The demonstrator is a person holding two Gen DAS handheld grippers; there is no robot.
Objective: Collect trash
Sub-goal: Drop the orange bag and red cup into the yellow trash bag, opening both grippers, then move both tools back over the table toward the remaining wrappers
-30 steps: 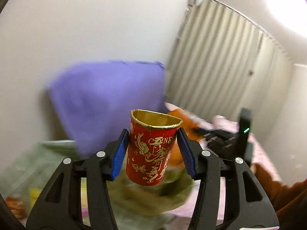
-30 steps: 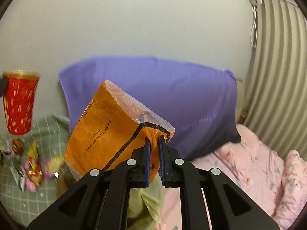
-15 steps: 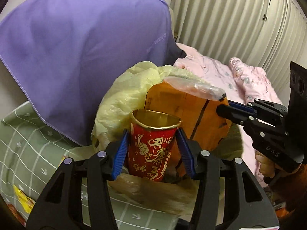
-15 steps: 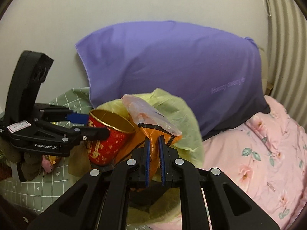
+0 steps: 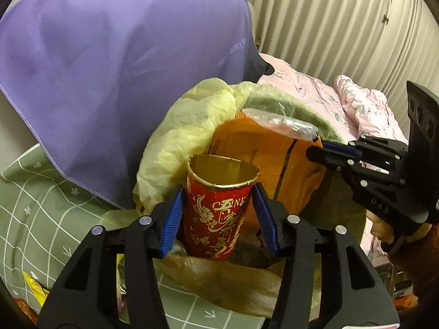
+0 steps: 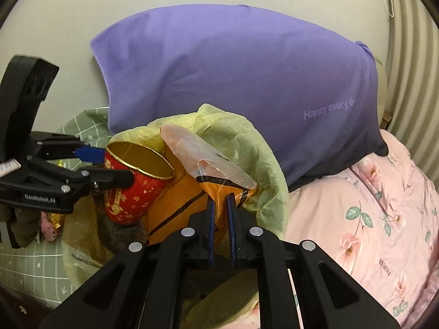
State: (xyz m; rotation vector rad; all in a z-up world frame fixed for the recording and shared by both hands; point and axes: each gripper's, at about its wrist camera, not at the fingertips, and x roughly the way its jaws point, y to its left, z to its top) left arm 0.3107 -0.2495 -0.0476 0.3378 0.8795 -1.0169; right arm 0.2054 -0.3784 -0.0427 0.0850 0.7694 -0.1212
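— While the red cup (image 5: 219, 213) is clamped between the half-spread jaws of the left gripper (image 5: 218, 218) at lower centre, where is the orange bag (image 6: 192, 205)?

— Pinched in the right gripper (image 6: 219, 224), jaws nearly closed, above the yellow-green trash bag (image 5: 186, 137) on the bed (image 6: 370, 219); a purple pillow (image 6: 233, 87) is seen behind.

Two fisheye views, indoor light, moderately dim, warm cast.

Both frames sharp overall, no motion blur. Strong barrel distortion: the curtain (image 5: 343, 27) pleats bow outward, and black vignette fills the corners. Light falls soft and even, its source not in view. Faint sheen on the gold rim of the red cup (image 5: 216, 213) and on the clear top of the orange packet (image 6: 208, 161). Soft shadow under the purple pillow (image 6: 233, 87). Near black gripper frames render dark, with little detail.
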